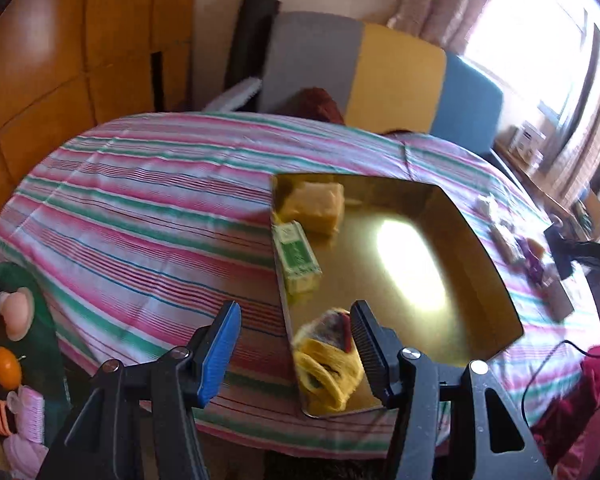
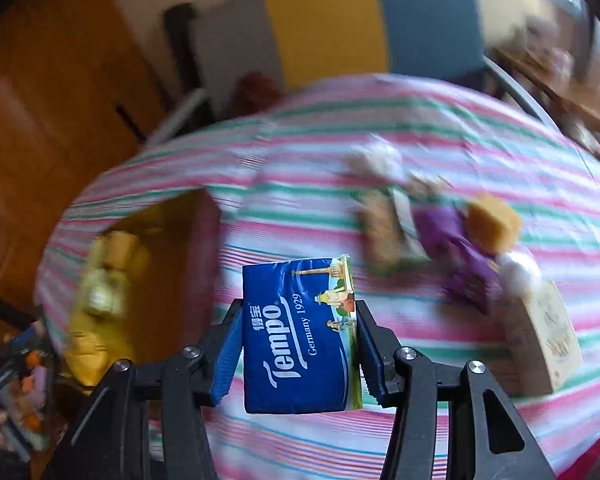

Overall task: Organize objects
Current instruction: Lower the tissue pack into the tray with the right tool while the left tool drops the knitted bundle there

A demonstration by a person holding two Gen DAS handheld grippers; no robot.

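Blue Tempo tissue pack (image 2: 300, 334), upright and lifted clear of the striped cloth, clamped between the two pads of the right tongs (image 2: 298, 344), whose blue-faced fingers press its left and right edges; the pack fills the whole gap and its printed face is turned toward the camera. Beyond it, on the pink, green and white striped table (image 2: 460, 128), a blurred cluster lies up and to the right: a tan snack bar (image 2: 380, 228), a purple wrapper (image 2: 452, 240), an orange sponge-like block (image 2: 494, 220), a white ball (image 2: 520, 274) and a pale printed box (image 2: 544, 336) standing near the table's right edge. At left in the same view, the gold tray (image 2: 172, 264) shows with yellowish items inside, too blurred to tell apart. Left wrist view: the left tongs (image 1: 296, 354) hang above the near corner of the gold tray (image 1: 440, 240), jaws parted and holding nothing, the pads apart from a yellow packet (image 1: 326, 368) that lies in the tray's near corner just below and between them. Farther along the tray's left side lie a green-and-white box (image 1: 296, 258) and, at the far corner, a yellow sponge block (image 1: 316, 206). The remaining tray floor mirrors window light. A grey, yellow and blue sofa (image 1: 396, 76) stands behind the table
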